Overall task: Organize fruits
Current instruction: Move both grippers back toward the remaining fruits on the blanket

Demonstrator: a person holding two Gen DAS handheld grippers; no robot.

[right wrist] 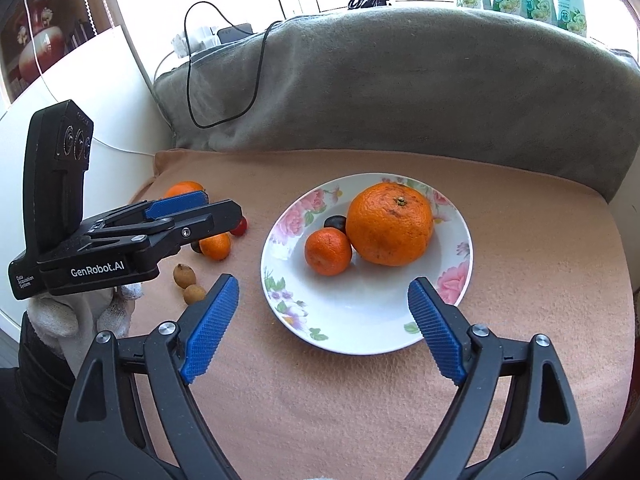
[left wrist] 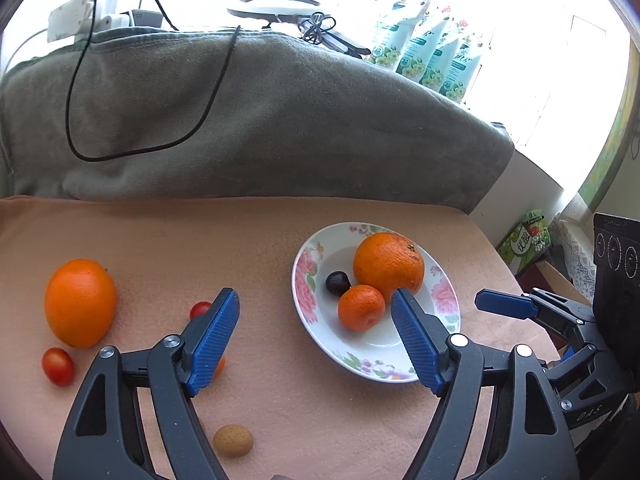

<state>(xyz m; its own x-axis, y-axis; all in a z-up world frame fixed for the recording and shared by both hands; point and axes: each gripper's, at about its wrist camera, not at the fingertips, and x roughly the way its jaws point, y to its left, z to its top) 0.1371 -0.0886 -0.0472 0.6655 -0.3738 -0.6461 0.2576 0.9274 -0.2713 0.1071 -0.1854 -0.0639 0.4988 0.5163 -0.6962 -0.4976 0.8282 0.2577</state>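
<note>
A flowered white plate (left wrist: 306, 280) (right wrist: 460, 248) on the peach cloth holds a big orange (left wrist: 388, 262) (right wrist: 390, 224), a small mandarin (left wrist: 361, 307) (right wrist: 328, 251) and a dark round fruit (left wrist: 338, 283) (right wrist: 335, 222). My left gripper (left wrist: 315, 294) (right wrist: 216, 210) hovers open and empty just left of the plate. The right gripper (right wrist: 323, 282) is open and empty over the plate's near rim. Loose on the cloth lie a large orange (left wrist: 80, 302), two cherry tomatoes (left wrist: 58, 366) (left wrist: 200, 309), a small mandarin (right wrist: 216, 246) and two longans (right wrist: 185, 274) (right wrist: 195, 294).
A grey blanket-covered cushion (left wrist: 280, 120) with a black cable (left wrist: 76, 92) walls off the back. A white-gloved hand (right wrist: 80, 316) carries the left gripper. Packets (left wrist: 432, 56) stand on the sill. The cloth drops off at the right edge (left wrist: 504, 268).
</note>
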